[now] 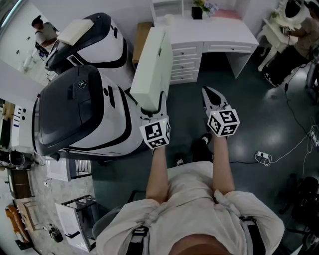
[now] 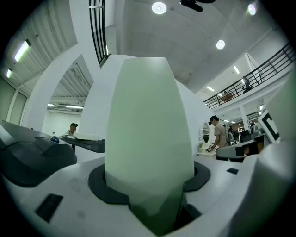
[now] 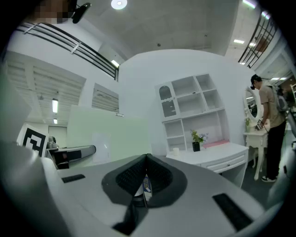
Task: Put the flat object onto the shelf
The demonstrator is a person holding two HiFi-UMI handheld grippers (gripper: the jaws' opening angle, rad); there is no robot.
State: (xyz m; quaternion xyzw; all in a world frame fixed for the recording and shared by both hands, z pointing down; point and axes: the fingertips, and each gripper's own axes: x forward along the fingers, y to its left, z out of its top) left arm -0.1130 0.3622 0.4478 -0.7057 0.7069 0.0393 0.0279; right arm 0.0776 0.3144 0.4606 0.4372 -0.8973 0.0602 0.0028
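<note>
A pale green flat board (image 1: 152,62) stands upright in my left gripper (image 1: 152,108), which is shut on its lower end. In the left gripper view the board (image 2: 148,139) fills the middle and sits between the jaws of my left gripper (image 2: 151,206). My right gripper (image 1: 209,93) hovers to the right of the board, shut with nothing in it; its pads meet in the right gripper view (image 3: 145,178). The white shelf unit (image 3: 189,109) stands on a white desk (image 3: 210,155) ahead, seen at the top of the head view as shelf (image 1: 167,7) above desk (image 1: 214,34).
Two large white and black machines (image 1: 82,112) (image 1: 94,40) stand at the left, close to the board. A person (image 3: 268,125) stands by a mirror table at the right. A power strip (image 1: 263,157) with cables lies on the dark floor.
</note>
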